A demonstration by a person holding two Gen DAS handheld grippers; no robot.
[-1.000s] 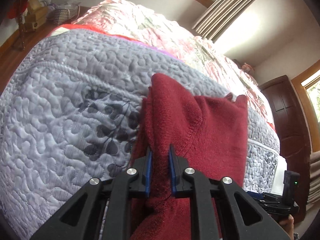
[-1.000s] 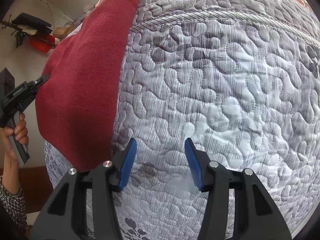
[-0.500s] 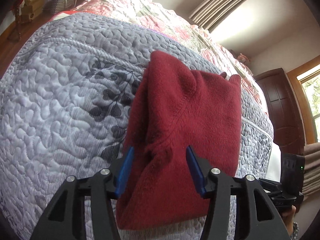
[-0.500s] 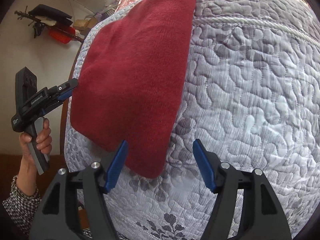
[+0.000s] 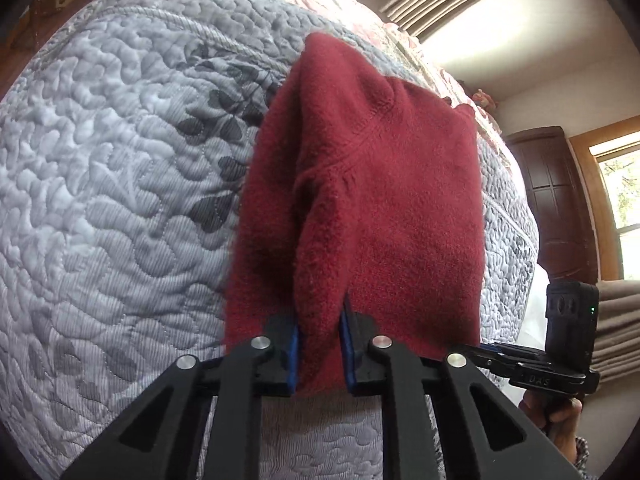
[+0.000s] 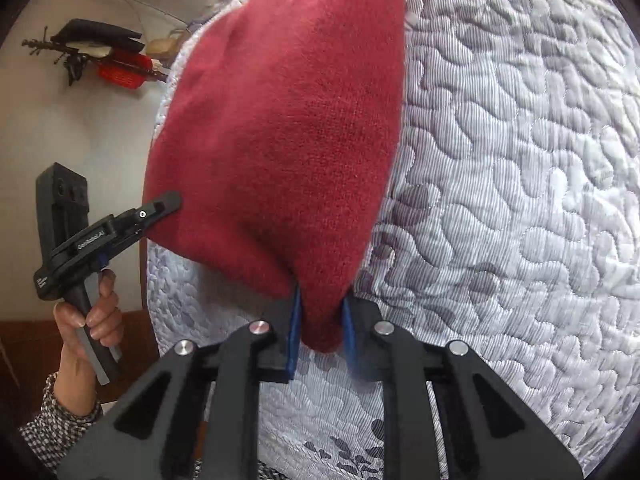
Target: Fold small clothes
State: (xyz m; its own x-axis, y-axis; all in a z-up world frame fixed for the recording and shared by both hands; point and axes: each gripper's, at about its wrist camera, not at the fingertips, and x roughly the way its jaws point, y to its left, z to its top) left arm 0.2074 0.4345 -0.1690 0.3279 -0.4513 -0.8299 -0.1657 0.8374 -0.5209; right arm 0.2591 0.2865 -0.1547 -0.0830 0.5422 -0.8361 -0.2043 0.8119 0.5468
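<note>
Half a second ago both grippers were wide open around the near edge of the red sweater (image 5: 380,200); now both have closed on it. In the left wrist view, the left gripper (image 5: 320,354) at the bottom middle of the frame pinches a raised fold of the fuzzy red cloth between its blue pads (image 5: 294,354). In the right wrist view, the right gripper (image 6: 320,338) at the bottom middle squeezes the lowest corner of the sweater, and the left gripper shows again at the middle left, biting the other near corner, with a hand (image 6: 90,320) holding its handle. The sweater lies on the gray quilt (image 5: 100,180) on the bed, already folded narrow, and it fills the middle of both frames and runs toward the top. The near edge looks a little lifted off the quilt. I think the step now is grabbing the bottom hem so it can be folded over. The next move should lift both corners together, at the same height, and carry them toward the far end at the top of the frame. The cloth is thick and soft, so it may sag in the middle or slip if one side goes faster
</note>
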